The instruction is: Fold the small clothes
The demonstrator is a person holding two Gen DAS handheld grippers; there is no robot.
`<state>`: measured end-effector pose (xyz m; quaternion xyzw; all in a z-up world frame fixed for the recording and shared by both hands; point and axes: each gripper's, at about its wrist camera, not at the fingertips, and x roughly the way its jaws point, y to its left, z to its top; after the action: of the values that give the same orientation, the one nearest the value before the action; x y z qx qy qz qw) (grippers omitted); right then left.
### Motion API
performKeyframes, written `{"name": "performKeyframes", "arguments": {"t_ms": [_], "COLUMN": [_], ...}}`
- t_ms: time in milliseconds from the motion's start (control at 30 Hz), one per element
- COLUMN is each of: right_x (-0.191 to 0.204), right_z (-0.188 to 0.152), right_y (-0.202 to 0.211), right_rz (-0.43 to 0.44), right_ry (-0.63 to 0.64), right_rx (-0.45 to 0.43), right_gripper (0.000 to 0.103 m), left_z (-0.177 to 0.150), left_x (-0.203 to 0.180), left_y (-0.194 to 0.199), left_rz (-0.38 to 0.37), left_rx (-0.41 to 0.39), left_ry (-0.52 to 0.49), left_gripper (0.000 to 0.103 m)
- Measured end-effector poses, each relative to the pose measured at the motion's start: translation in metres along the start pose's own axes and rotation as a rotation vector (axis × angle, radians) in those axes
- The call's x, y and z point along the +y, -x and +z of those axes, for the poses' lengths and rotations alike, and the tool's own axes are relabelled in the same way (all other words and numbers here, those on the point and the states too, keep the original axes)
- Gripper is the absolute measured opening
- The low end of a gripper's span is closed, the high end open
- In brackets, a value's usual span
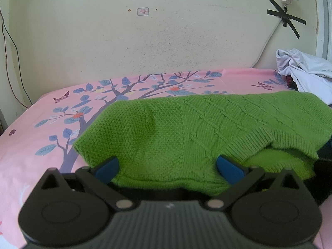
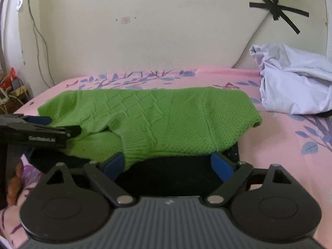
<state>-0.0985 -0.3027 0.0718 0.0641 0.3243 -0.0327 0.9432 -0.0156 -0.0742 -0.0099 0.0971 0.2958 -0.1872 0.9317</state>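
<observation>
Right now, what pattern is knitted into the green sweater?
Raised diamond lattice down the green sweater, plain bumpy knit beside it; clearest in the left wrist view.

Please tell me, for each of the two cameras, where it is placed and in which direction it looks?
Left wrist: rides on the left gripper, looking forward and down over the green sweater toward the wall; its own open blue fingers show.
Right wrist: rides on the right gripper, facing likewise; open fingers, plus the left gripper at left.
Shared: sweater, pink bedsheet, white garment, black tape cross.

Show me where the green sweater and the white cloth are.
green sweater [image 1: 166, 128]: left wrist view, on its knitted front.
white cloth [image 2: 290, 83]: right wrist view, on the middle of the crumpled heap.
</observation>
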Motion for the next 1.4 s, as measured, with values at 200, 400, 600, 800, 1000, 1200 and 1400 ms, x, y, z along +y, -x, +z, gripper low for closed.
{"name": "performKeyframes", "arguments": {"t_ms": [200,400,600,800,1000,1200,1400], "right_x": [0.005,-0.001,-0.031,-0.043,-0.102,-0.148,-0.144], "right_z": [0.016,0.026,0.017,0.015,0.019,0.006,0.006], "right_y": [0.025,-0.004,-0.011,0.011,0.043,0.039,0.016], "right_rz": [0.045,0.018,-0.011,0.012,0.060,0.155,0.226], "right_ry": [0.044,0.022,-0.072,-0.112,-0.350,-0.610,-0.659], "right_rx": [-0.086,-0.021,0.026,0.012,-0.052,-0.012,0.029], "right_gripper": [0.054,0.028,0.016,0.038,0.053,0.066,0.060], "left_z": [0.000,0.000,0.000,0.001,0.004,0.017,0.037], "left_x": [0.000,0.000,0.000,0.000,0.003,0.019,0.015], "left_y": [0.000,0.000,0.000,0.000,0.002,0.024,0.036], "left_rz": [-0.001,0.000,0.001,0.000,-0.021,-0.149,-0.350], "left_rx": [0.000,0.001,0.002,0.002,0.012,0.011,0.024], "left_ry": [0.000,-0.001,-0.001,-0.001,-0.006,0.123,0.182], "left_gripper": [0.103,0.103,0.103,0.103,0.103,0.095,0.054]}}
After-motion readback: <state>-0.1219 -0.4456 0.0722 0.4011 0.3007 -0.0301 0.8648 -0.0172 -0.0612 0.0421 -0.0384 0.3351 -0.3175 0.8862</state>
